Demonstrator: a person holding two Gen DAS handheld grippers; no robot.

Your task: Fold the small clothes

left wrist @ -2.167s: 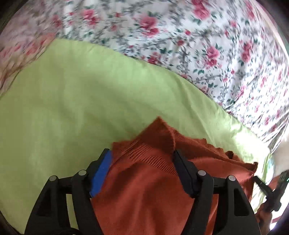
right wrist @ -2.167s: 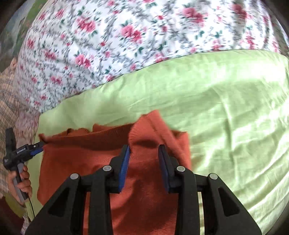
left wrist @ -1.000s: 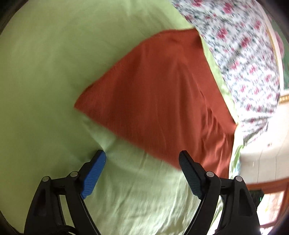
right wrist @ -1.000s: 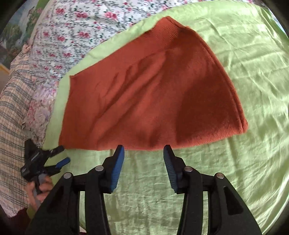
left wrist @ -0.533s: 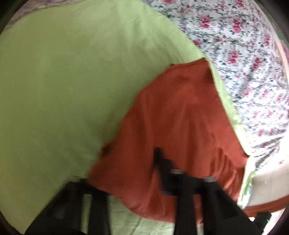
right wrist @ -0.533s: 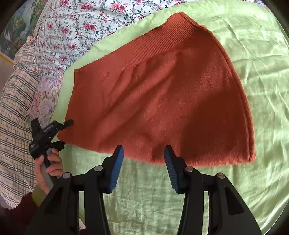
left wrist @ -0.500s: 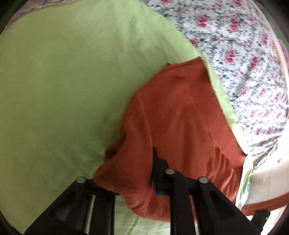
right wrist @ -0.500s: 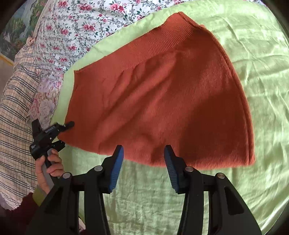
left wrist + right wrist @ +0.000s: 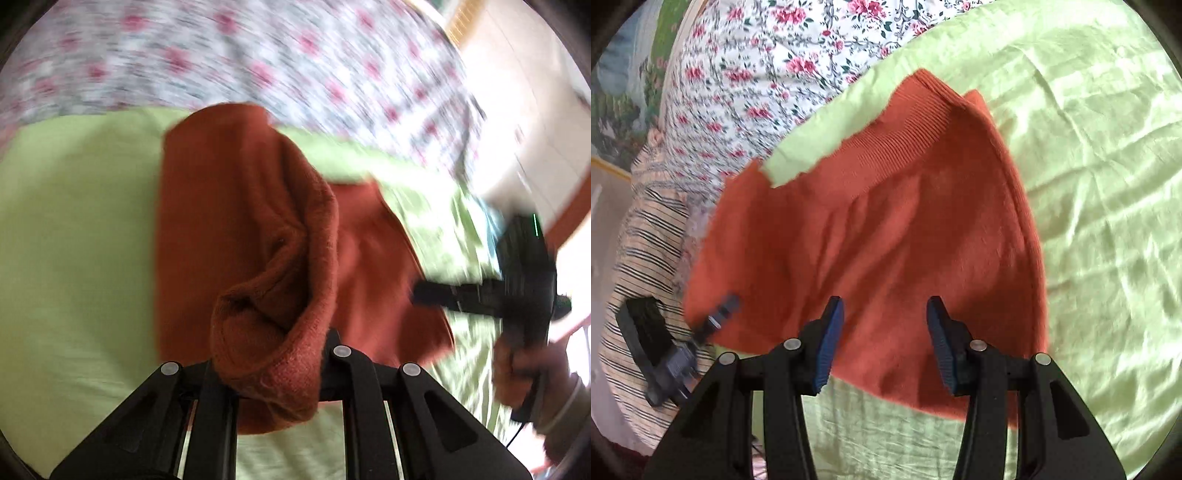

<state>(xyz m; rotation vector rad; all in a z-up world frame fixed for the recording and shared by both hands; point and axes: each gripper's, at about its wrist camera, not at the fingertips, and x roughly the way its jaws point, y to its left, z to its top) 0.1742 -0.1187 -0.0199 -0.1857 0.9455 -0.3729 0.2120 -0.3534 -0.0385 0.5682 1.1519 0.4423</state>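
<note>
A rust-orange knit garment (image 9: 905, 229) lies on a light green sheet (image 9: 1089, 166). My left gripper (image 9: 271, 354) is shut on the garment's near-left corner (image 9: 273, 325) and holds it lifted and bunched over the rest; it also shows at the left of the right wrist view (image 9: 716, 317). My right gripper (image 9: 884, 345) is open and empty, its jaws spread just over the garment's near edge. It shows blurred at the right of the left wrist view (image 9: 517, 280).
A floral bedspread (image 9: 768, 74) lies beyond the green sheet. A striped cloth (image 9: 639, 236) hangs at the bed's left edge. The green sheet stretches wide to the right. A bright floor (image 9: 517, 92) lies past the bed.
My left gripper has shut on the garment's corner and lifted it, pulling that side up and over. My right gripper has moved slightly forward over the near edge, still open.
</note>
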